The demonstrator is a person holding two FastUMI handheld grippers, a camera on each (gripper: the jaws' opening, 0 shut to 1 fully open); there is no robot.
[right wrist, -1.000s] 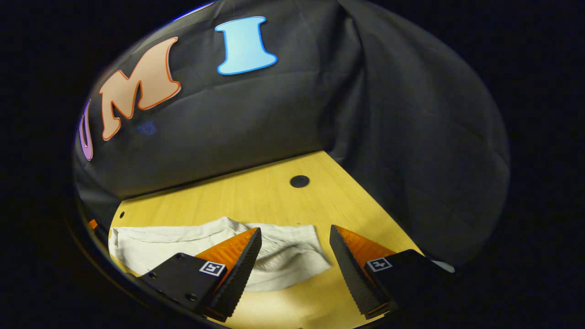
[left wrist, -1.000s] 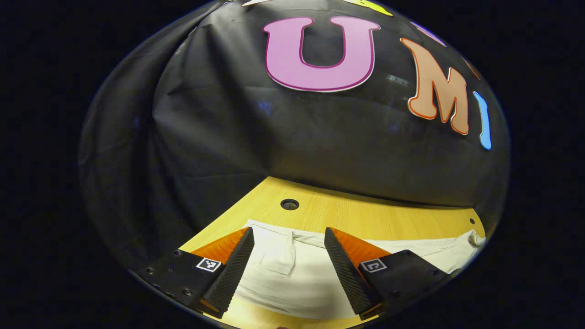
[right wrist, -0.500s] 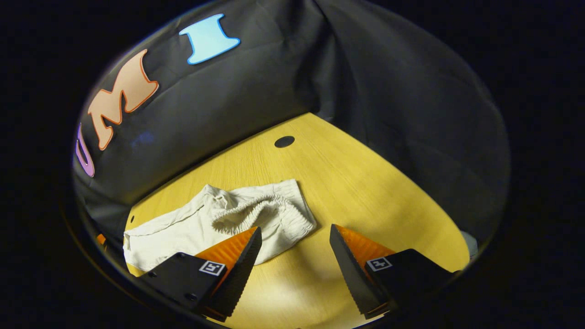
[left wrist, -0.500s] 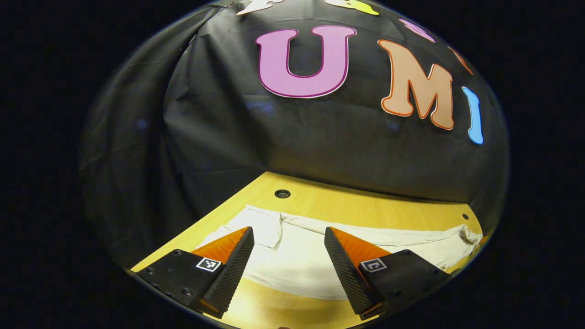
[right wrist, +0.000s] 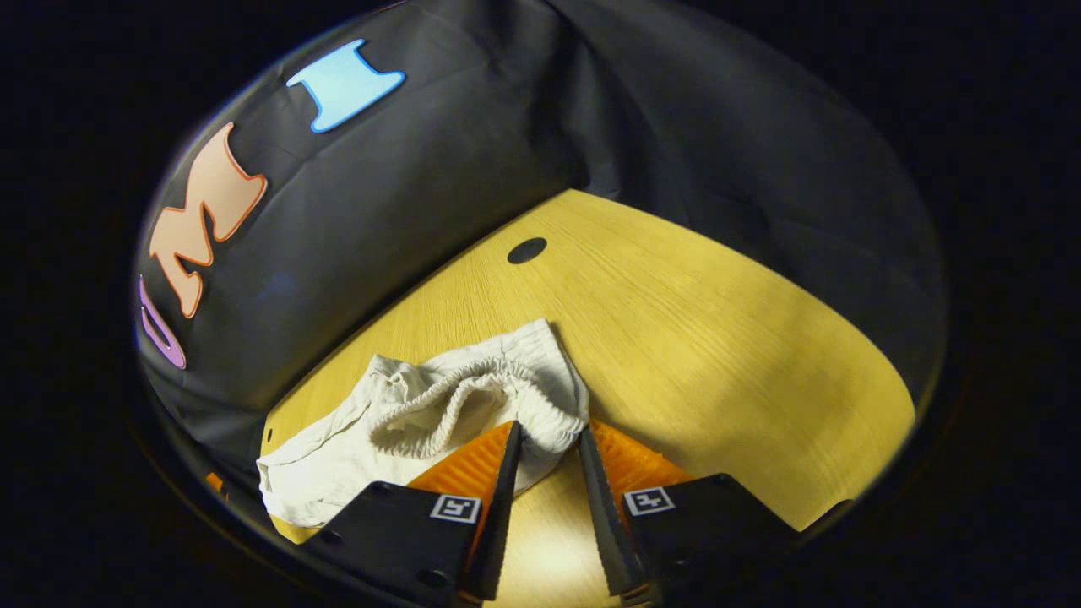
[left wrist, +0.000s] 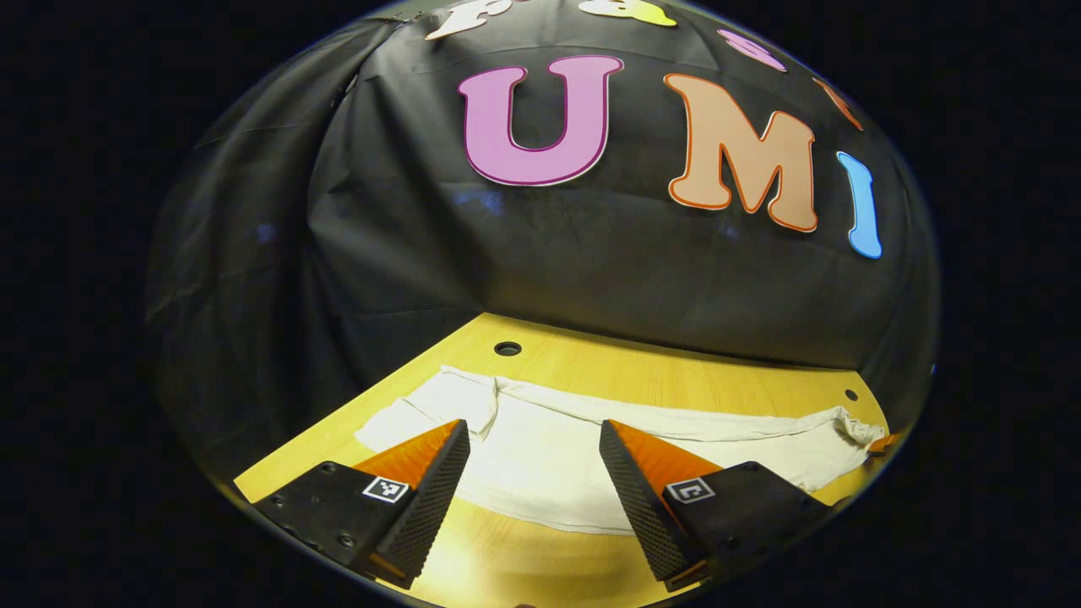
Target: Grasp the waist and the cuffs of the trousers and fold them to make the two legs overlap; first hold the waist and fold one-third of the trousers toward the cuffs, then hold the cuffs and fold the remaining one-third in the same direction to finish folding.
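Cream-white trousers (left wrist: pixel 591 460) are laid out lengthwise across the yellow wooden desk (left wrist: pixel 676 380), in front of the black cloth wall (left wrist: pixel 591 270).

In the left gripper view, the left hand-held gripper (left wrist: pixel 534 443) is held above the cuff end of the trousers with its fingers spread wide; nothing is held between them. The near cuff (left wrist: pixel 405 418) is seen flat just past the left finger, with a small fold of fabric beside it. The legs are stretched away to the right, ending in a bunched waist (left wrist: pixel 849 422) at the far edge. A round hole (left wrist: pixel 507 348) in the desk is seen just behind the cuff end, and a smaller hole (left wrist: pixel 850 394) near the waist end.

In the right gripper view, the right hand-held gripper (right wrist: pixel 547 443) is brought down at the waist end, its fingers narrowed to a small gap. The elastic waistband (right wrist: pixel 481 393) is gathered and rumpled, and its lower right corner lies between the fingertips; whether both fingers actually press on the cloth cannot be told. The rest of the trousers (right wrist: pixel 338 473) trail off to the lower left. A dark round hole (right wrist: pixel 527 250) is seen in the desk (right wrist: pixel 718 338) beyond the waistband.
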